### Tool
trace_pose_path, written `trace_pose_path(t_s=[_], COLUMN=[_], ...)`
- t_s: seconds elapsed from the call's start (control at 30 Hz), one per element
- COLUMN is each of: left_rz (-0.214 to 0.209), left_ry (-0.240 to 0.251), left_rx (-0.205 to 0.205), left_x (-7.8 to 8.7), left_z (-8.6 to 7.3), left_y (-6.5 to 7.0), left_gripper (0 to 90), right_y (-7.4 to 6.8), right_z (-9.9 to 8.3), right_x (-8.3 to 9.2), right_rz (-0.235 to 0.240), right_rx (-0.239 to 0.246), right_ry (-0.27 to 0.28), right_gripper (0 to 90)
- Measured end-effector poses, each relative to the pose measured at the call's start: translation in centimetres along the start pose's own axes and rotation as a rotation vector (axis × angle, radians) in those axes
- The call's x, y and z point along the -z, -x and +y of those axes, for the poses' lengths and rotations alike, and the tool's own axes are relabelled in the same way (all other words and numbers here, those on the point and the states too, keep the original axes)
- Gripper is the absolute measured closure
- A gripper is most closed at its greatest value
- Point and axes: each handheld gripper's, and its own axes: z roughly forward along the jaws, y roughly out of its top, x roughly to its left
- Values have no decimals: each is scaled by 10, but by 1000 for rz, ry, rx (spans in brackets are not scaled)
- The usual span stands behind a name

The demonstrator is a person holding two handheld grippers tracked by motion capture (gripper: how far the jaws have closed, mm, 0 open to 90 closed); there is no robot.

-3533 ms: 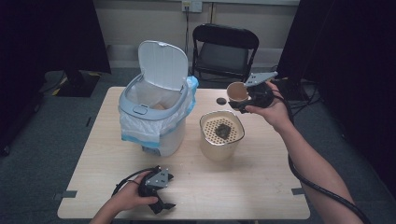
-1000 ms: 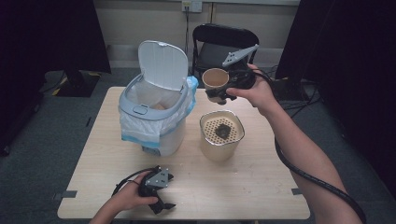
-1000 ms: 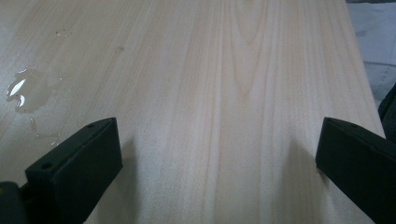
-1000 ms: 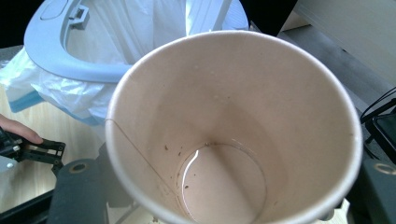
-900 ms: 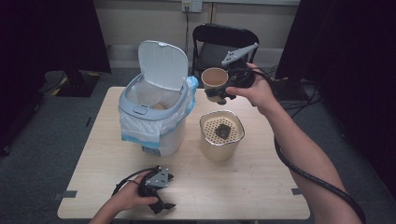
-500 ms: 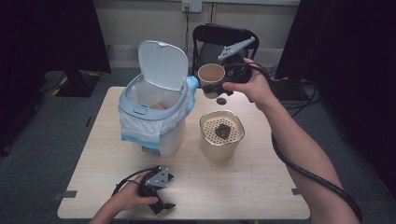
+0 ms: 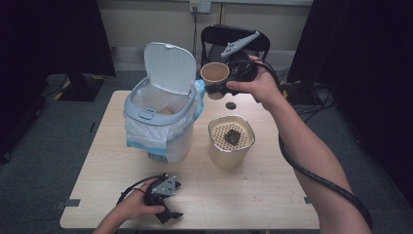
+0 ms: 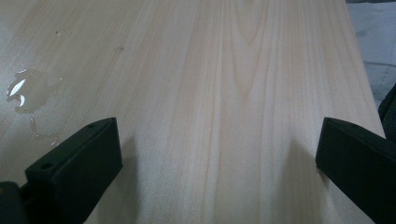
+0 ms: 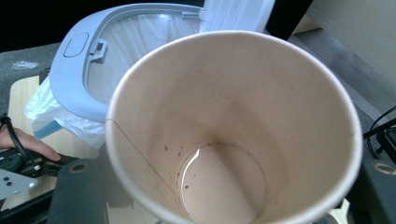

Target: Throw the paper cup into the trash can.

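Right gripper [image 7: 217, 87] clamps paper cup [image 7: 215, 78], held aloft just right of open bin [image 7: 160, 124], above strainer pot [image 7: 231, 141]; left gripper [image 7: 168, 207] slack, jaws wide on table [image 7: 272, 195]. Carry cup over bin mouth before letting go; watch dregs. No legible writing

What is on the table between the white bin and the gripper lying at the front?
Nothing. In the high view, bare wood lies between the white bin and the left gripper. The left gripper view adds a small wet patch.
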Motion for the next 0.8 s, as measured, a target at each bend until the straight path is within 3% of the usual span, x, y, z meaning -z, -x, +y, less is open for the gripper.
trace_pose_path(t_s=[0.8], left_rz=[0], left_ry=[0], left_rx=[0], left_x=[0], left_z=[0], left_y=[0], left_gripper=[0], right_y=[-11], right_z=[31], right_x=[-20], right_rz=[30], right_rx=[27], right_ry=[4], right_gripper=[273])
